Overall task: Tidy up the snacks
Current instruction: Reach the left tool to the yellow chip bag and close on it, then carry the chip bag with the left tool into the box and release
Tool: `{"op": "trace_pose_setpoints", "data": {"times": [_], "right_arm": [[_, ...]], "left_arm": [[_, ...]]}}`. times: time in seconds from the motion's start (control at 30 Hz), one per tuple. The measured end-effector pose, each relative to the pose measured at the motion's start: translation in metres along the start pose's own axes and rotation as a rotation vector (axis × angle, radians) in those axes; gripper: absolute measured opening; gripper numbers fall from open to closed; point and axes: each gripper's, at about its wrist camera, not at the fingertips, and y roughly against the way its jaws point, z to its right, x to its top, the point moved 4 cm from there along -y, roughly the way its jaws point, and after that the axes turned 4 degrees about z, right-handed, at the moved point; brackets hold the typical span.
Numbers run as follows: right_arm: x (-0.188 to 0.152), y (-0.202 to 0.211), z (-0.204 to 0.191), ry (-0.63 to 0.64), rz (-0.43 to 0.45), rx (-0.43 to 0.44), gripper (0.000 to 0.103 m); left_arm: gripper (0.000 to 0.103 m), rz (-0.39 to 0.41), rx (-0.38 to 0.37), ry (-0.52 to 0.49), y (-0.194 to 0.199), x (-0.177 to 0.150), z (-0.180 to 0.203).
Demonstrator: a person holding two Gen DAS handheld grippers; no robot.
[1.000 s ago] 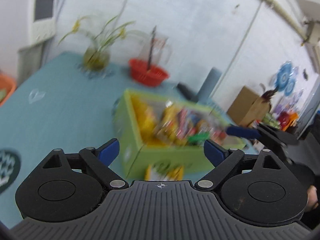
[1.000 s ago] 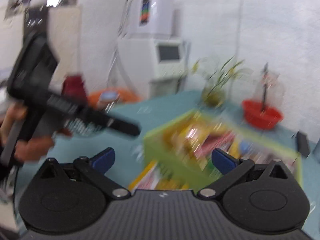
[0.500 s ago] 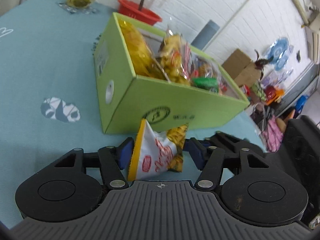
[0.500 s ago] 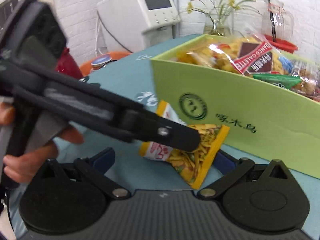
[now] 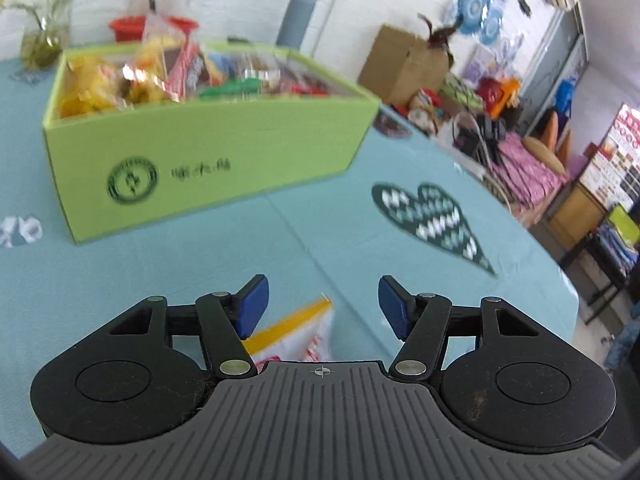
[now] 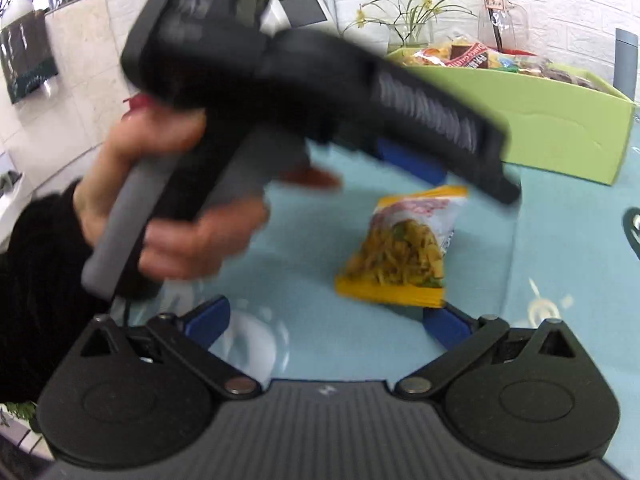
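Left wrist view: left hand-held gripper [image 5: 322,304] jaws spread wide, nothing between the blue pads [image 5: 251,307]; snack bag [image 5: 298,336] lies on the counter [image 5: 160,264] just below and between the fingers, only its yellow-edged top corner showing above the gripper body, not pinched. Green box [image 5: 208,148] sits far left on the teal counter cloth, packed with snack packets [image 5: 132,76], logo and characters on its near wall. Heart pattern [image 5: 432,220] on the cloth to the right. Far behind the box: red bowl [image 5: 132,26], glass vase with plant [image 5: 40,40], grey cylinder [image 5: 298,16]; cardboard box [image 5: 404,64] far right, off the counter. Right wrist view: right hand-held gripper [image 6: 326,324] jaws wide open, empty; snack bag [image 6: 404,252] lies flat on the counter [image 6: 560,264] just beyond the right pad [image 6: 444,326], near yellow seal close to the pad, contact unclear. Left hand-held gripper [image 6: 412,164], blurred, crosses the upper left, held by the person's hand [image 6: 168,204]; its tip hangs over the far end of the bag, one blue pad visible, touching or not cannot tell. Green box [image 6: 552,120] far right, snacks poking out the top; vase with plant [image 6: 408,20] and glass jug [image 6: 500,16] behind it.
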Motion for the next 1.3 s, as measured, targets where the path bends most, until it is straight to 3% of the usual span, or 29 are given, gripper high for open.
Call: {"op": "trace_pose_setpoints", "data": {"times": [0.1,0.17,0.43,0.63,1.13,1.2,1.23,1.27,1.3], "right_arm": [[0.002,0.014,0.007,0.020,0.034,-0.077,0.103],[0.008,0.013,0.013,0.016,0.056,-0.098,0.103],[0.020,-0.022,0.023,-0.010,0.033,-0.039,0.102],[0.019,-0.029,0.021,0.061,0.016,-0.086,0.102],[0.020,-0.029,0.025,0.137,-0.022,-0.095,0.102],[0.016,-0.028,0.022,0.144,-0.004,-0.088,0.101],[0.017,-0.028,0.019,0.148,0.003,-0.077,0.094],[0.017,-0.026,0.016,0.154,0.023,-0.067,0.082],[0.018,-0.025,0.016,0.144,0.030,-0.069,0.081]], "left_arm": [[0.062,0.094,0.020,0.051,0.031,0.008,-0.001],[0.063,0.135,0.044,0.106,0.048,0.008,-0.007],[0.056,0.044,0.014,0.284,0.048,-0.033,-0.025],[0.055,-0.021,0.009,0.260,0.021,-0.036,-0.017],[0.056,-0.010,-0.005,0.237,0.020,-0.039,-0.018],[0.053,-0.002,0.002,0.237,0.021,-0.041,-0.017],[0.048,0.001,0.005,0.237,0.021,-0.042,-0.016],[0.020,-0.013,-0.005,0.245,0.020,-0.045,-0.014],[0.020,-0.021,-0.019,0.267,0.020,-0.048,-0.013]]}}
